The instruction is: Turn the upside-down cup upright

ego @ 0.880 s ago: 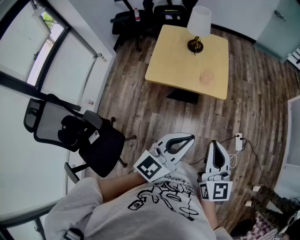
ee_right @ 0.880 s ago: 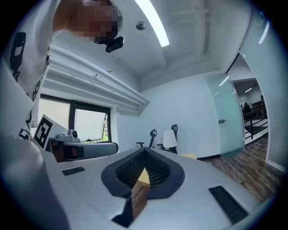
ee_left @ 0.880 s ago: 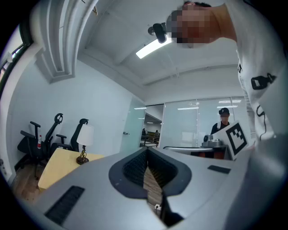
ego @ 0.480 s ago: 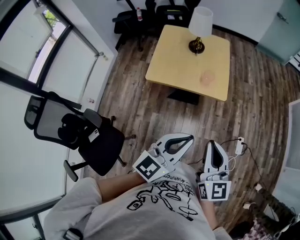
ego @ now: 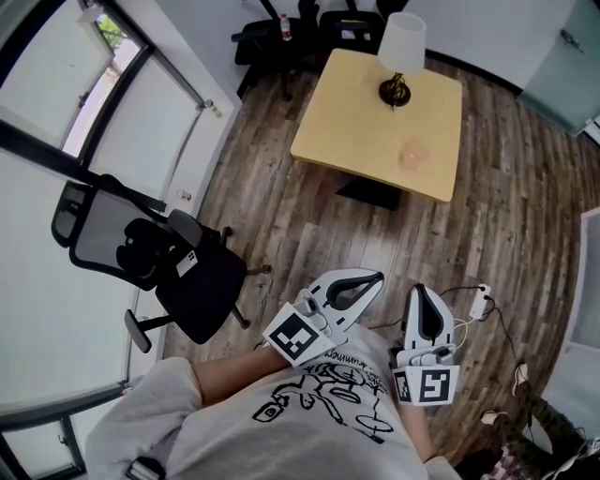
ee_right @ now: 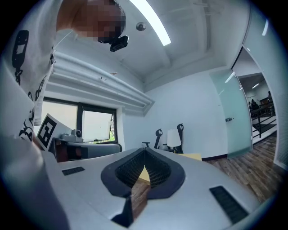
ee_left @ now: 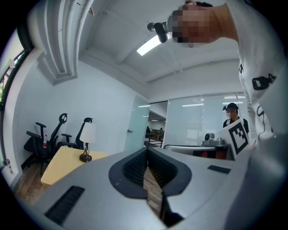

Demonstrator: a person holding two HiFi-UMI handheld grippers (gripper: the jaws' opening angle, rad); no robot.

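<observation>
Tongs: left tongs (ego: 375, 278) and right tongs (ego: 421, 292) are both pressed shut with nothing between them, held level by the chest at lower centre.
Cup: a pale pink cup (ego: 412, 153) stands on the right part of the desk (ego: 342, 117), upper centre, well apart from both tongs. It is too small to tell which way up.
Risks: shut tongs reaching the cup would likely shove it toward the near desk edge. A smooth wall may slip mid-turn. The lamp (ego: 397, 56) behind it could get bumped.
Around: office chair (ego: 159, 272) at left, dark chairs (ego: 272, 28) at top.
In the way: bare floor to the desk. The cable (ego: 483, 302) at lower right is a possible trip.
</observation>
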